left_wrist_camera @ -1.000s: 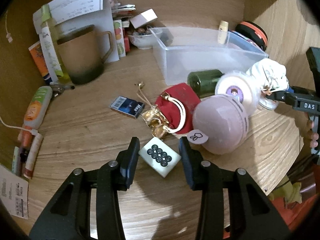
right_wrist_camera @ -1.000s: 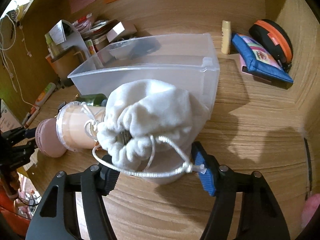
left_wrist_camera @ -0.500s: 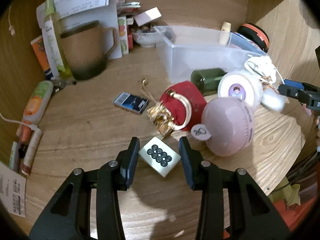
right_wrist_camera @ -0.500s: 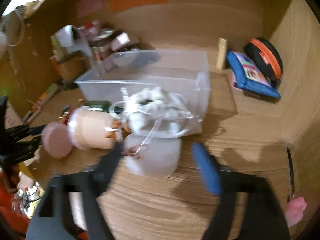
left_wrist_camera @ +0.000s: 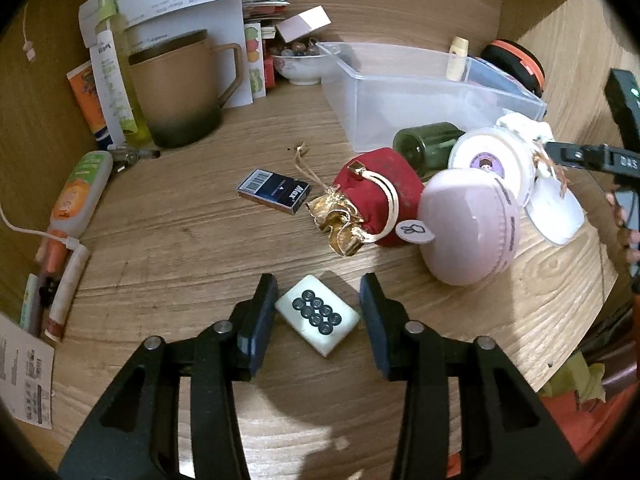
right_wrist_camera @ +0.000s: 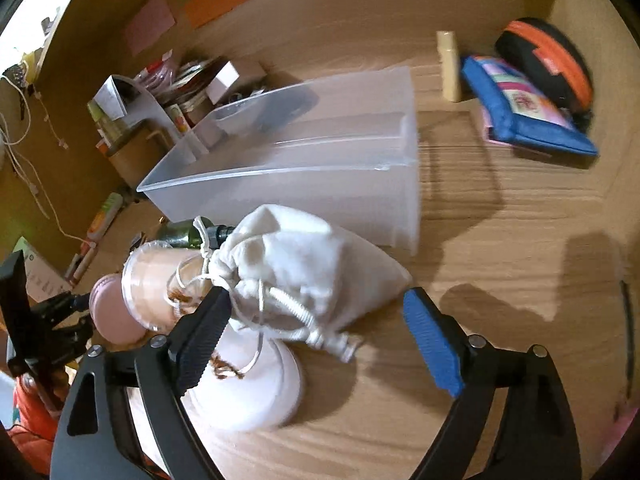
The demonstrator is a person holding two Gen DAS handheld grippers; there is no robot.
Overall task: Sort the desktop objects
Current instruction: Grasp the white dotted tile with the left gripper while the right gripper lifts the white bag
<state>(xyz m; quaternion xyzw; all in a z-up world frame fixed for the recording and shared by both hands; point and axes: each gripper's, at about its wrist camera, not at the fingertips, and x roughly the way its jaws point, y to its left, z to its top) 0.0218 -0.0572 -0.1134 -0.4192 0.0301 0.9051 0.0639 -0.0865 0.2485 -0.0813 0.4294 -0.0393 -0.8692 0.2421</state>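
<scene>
So the left gripper (left_wrist_camera: 318, 312) was hovering low over the wooden worktop (left_wrist_camera: 180, 248) with a white mahjong tile (left_wrist_camera: 317, 315) sitting between its fingers. The fingers were opening up at that point, with a small gap showing on both sides of the tile, so nothing was actually pinched; the tile just lay flat on the wood, dots facing up.

Just past it there was a whole little pile: a red drawstring pouch (left_wrist_camera: 380, 192) with a crumpled gold bit at its mouth, a pink round case (left_wrist_camera: 470, 224) touching the pouch, a dark green bottle (left_wrist_camera: 424, 142) lying on its side behind them, and a round container with a clear lid (left_wrist_camera: 492, 160). A small dark blue box (left_wrist_camera: 274, 191) sat off to the left by itself, and a brown mug (left_wrist_camera: 180, 88) stood well back near the wall.

The right gripper (right_wrist_camera: 316, 332) had its fingers spread wide and still opening. The white drawstring bag (right_wrist_camera: 304, 268) lay between them, slumped on the worktop and over a white round lid (right_wrist_camera: 248, 392), with its cord trailing toward the camera. The black finger on the left sat right up against the bag's cords, the blue one stood clear, so it wasn't gripped. The clear plastic bin (right_wrist_camera: 304, 172) was just behind the bag, and a blue pouch (right_wrist_camera: 524, 112) lay further back to the right.
</scene>
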